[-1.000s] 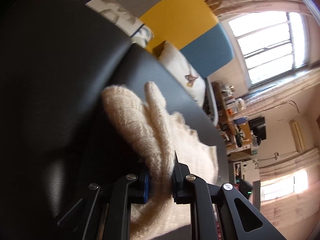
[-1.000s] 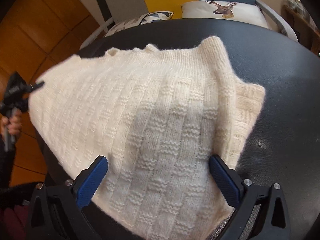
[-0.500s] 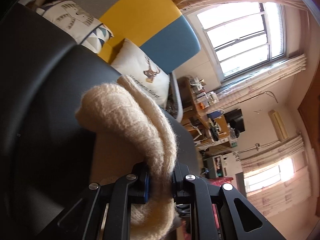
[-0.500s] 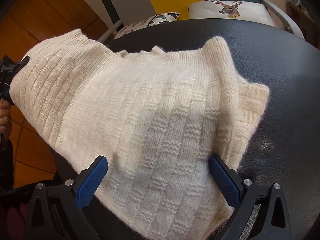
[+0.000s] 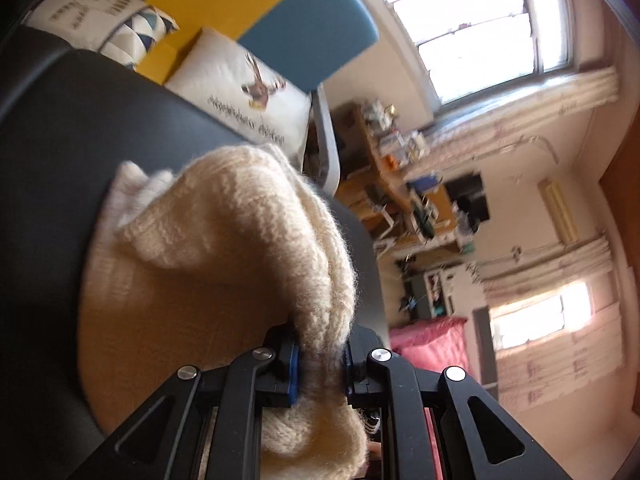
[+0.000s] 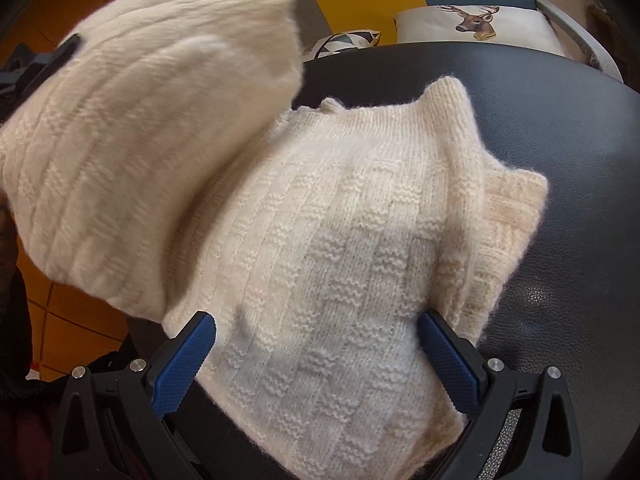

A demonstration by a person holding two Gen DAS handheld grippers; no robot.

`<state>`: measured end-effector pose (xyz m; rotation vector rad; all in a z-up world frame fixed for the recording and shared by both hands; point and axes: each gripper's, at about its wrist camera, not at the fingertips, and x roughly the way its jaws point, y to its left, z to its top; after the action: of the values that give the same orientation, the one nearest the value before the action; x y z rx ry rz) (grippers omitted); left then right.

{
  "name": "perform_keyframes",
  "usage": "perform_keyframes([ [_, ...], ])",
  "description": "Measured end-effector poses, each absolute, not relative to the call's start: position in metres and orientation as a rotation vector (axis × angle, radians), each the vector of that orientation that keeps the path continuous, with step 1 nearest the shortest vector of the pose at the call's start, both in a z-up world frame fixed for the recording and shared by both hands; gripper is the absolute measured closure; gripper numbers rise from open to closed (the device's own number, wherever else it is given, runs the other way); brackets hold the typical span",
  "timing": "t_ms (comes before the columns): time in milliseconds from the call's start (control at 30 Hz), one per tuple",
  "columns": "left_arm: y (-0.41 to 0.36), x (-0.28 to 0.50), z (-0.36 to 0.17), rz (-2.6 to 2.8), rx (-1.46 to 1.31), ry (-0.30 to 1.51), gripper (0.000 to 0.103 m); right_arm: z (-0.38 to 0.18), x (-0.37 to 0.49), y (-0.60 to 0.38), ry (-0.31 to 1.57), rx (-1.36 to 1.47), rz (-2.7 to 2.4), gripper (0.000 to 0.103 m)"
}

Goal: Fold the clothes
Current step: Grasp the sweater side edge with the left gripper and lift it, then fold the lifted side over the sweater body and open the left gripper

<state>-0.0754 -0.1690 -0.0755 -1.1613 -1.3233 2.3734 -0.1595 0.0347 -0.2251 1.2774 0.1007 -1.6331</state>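
A cream knitted sweater (image 6: 340, 240) lies on a round black leather table (image 6: 560, 140). My left gripper (image 5: 319, 360) is shut on the sweater's edge (image 5: 248, 240) and holds that side raised and curled over the rest. In the right wrist view the raised flap (image 6: 140, 140) hangs at the left, with the left gripper (image 6: 44, 60) behind it. My right gripper (image 6: 320, 344) is open, its blue pads (image 6: 184, 352) spread wide over the near part of the sweater.
A grey, yellow and blue sofa back (image 5: 280, 12) with a deer cushion (image 6: 476, 22) and a patterned cushion (image 5: 100, 20) stands behind the table. Orange wooden floor (image 6: 80, 320) lies at the left. A window (image 5: 480, 20) and cluttered shelves (image 5: 400, 184) are beyond.
My left gripper has lifted the sweater's left side higher and carried it over toward the middle. The right gripper has stayed open in place.
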Motion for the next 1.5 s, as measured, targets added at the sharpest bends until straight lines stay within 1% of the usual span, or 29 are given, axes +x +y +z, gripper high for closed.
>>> perform_keyframes([
  [200, -0.132, -0.107, -0.107, 2.347, -1.35, -1.31, 0.087, -0.224, -0.157, 0.041, 0.092, 1.258, -1.626, 0.0],
  [433, -0.09, -0.128, -0.125, 2.333, -1.524, -1.188, 0.087, -0.216, -0.152, 0.052, 0.106, 1.248, -1.634, 0.0],
  [633, -0.085, -0.128, -0.127, 2.324, -1.525, -1.184, 0.086, -0.206, -0.14, 0.08, 0.106, 1.225, -1.608, 0.0],
  [700, -0.091, -0.125, -0.129, 2.3, -1.515, -1.23, 0.087, -0.214, -0.139, 0.085, 0.116, 1.256, -1.596, 0.0],
  [800, -0.092, -0.122, -0.126, 2.299, -1.489, -1.252, 0.087, -0.223, -0.138, 0.086, 0.109, 1.26, -1.608, 0.0],
  [933, -0.076, -0.13, -0.125, 2.305, -1.545, -1.186, 0.086, -0.225, -0.136, 0.083, 0.093, 1.258, -1.609, 0.0],
  [1033, -0.064, -0.142, -0.136, 2.268, -1.625, -1.172, 0.086, -0.228, -0.126, 0.067, 0.139, 1.233, -1.611, 0.0],
  [1067, -0.059, -0.145, -0.142, 2.243, -1.655, -1.175, 0.085, -0.228, -0.125, 0.067, 0.14, 1.232, -1.609, 0.0],
  [1133, -0.057, -0.148, -0.15, 2.187, -1.689, -1.214, 0.079, -0.227, -0.126, 0.07, 0.131, 1.233, -1.603, 0.0],
  [1200, -0.054, -0.149, -0.152, 2.152, -1.693, -1.227, 0.069, -0.226, -0.128, 0.076, 0.106, 1.241, -1.6, 0.0],
  [1333, -0.054, -0.146, -0.137, 2.111, -1.649, -1.215, 0.064, -0.222, -0.128, 0.092, 0.082, 1.241, -1.633, 0.0],
  [1433, -0.063, -0.132, -0.123, 2.17, -1.608, -1.138, 0.062, -0.221, -0.124, 0.107, 0.059, 1.254, -1.666, 0.0],
  [1500, -0.077, -0.116, -0.119, 2.246, -1.591, -1.081, 0.058, -0.22, -0.119, 0.12, 0.034, 1.261, -1.7, 0.0],
])
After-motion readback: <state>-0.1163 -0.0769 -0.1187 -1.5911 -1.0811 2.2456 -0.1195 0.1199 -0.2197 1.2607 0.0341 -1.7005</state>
